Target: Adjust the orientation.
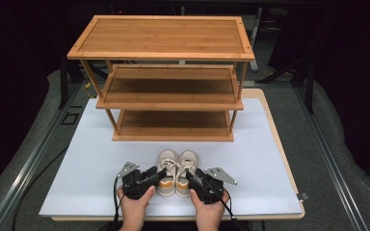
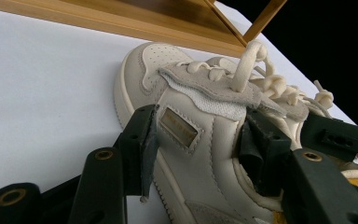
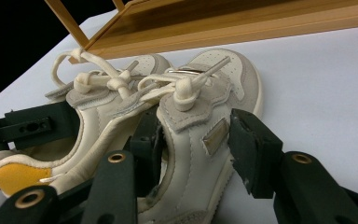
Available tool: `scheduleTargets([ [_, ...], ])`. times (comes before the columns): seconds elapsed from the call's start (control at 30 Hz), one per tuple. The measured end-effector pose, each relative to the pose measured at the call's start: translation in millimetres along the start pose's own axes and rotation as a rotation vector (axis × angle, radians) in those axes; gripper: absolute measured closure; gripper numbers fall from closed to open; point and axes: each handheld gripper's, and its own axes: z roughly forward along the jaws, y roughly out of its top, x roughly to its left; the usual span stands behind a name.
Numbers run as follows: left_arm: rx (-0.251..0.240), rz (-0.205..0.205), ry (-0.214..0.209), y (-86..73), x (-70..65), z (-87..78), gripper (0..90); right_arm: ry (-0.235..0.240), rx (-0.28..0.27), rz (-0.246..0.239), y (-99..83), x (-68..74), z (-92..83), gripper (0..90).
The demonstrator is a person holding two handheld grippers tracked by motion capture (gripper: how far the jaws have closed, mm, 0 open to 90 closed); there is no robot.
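Two hands come in from the near edge of the table, each holding a pair of tongs. Left tongs [image 1: 157, 174] straddle the left sneaker [image 1: 167, 169]: in the left gripper view one pad lies against the outer side by the small metal tag [image 2: 179, 126], the other sits inside the collar, so the tongs grip that side wall. Right tongs [image 1: 191, 176] straddle the right sneaker [image 1: 187, 171] the same way; in the right gripper view the inner pad sits in the shoe's opening, while the outer pad [image 3: 254, 149] stands just beside the side wall, and I cannot tell whether it touches. Both cream sneakers, with tied laces and yellow heel linings, stand side by side, touching, near the middle of the table's near edge on the white table [image 1: 86, 168], toes pointing at the three-tier wooden shoe rack [image 1: 164, 43] across the far half.
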Motion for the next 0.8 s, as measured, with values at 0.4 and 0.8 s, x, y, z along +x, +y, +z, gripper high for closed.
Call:
scheduleTargets([
  [0.4,-0.025,-0.008,0.010,-2.6,-1.7,0.4,53.4,-0.021,0.019,-0.003,1.5,1.5,0.3,59.7],
  [0.8,-0.021,-0.011,0.008,-0.9,-1.2,0.6,56.0,-0.015,0.008,0.018,1.4,0.8,1.3,60.8],
])
